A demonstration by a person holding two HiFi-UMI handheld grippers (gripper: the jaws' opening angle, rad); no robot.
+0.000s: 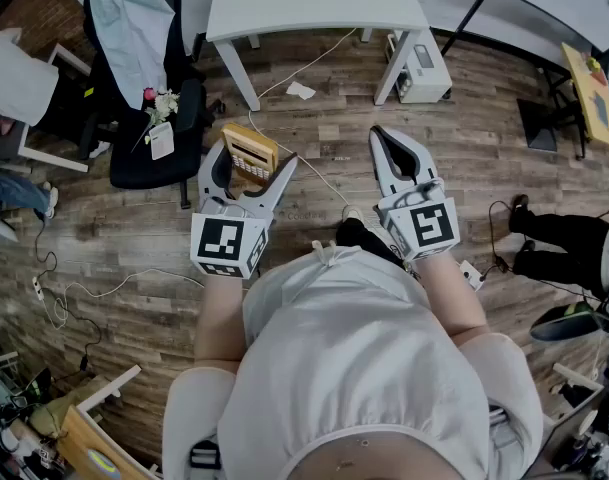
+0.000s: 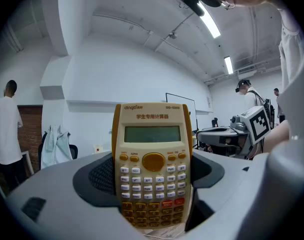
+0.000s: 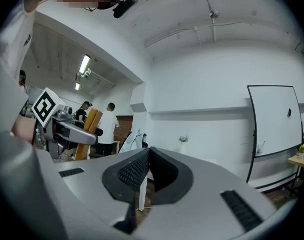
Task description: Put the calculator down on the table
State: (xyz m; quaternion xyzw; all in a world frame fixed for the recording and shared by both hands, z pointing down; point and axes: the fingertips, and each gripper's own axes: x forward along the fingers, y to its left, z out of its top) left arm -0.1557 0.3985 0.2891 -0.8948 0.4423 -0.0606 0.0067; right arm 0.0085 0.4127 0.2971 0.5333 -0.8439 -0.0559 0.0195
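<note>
The left tool (image 1: pixel 252 164) pinched the calculator (image 2: pixel 152 164) by its two long sides, jaws spread wide with the dark pads pressed against the yellow casing. The calculator stood upright between them, screen above and keys below, facing back along the tool. It was in the air over the wooden floor (image 1: pixel 464 118), touching nothing but the pads. In the head view it hung short of the near edge of the white surface (image 1: pixel 314 8), roughly in line with that surface's front left leg and well apart from it.

The right tool (image 3: pixel 148 156) was pressed together, its ridged pads meeting with nothing between them. It was held level beside the left tool, the two apart and pointing the same way, towards the surface. In the right gripper view the calculator's yellow edge showed in the left tool at the picture's left.

A black chair (image 1: pixel 144 158) stood off the surface's left corner, with a pale garment (image 1: pixel 129 8) over its back and a small bunch of flowers (image 1: pixel 162 103) on its seat. A white cable (image 1: pixel 324 173) trailed across the floor between the tools.
</note>
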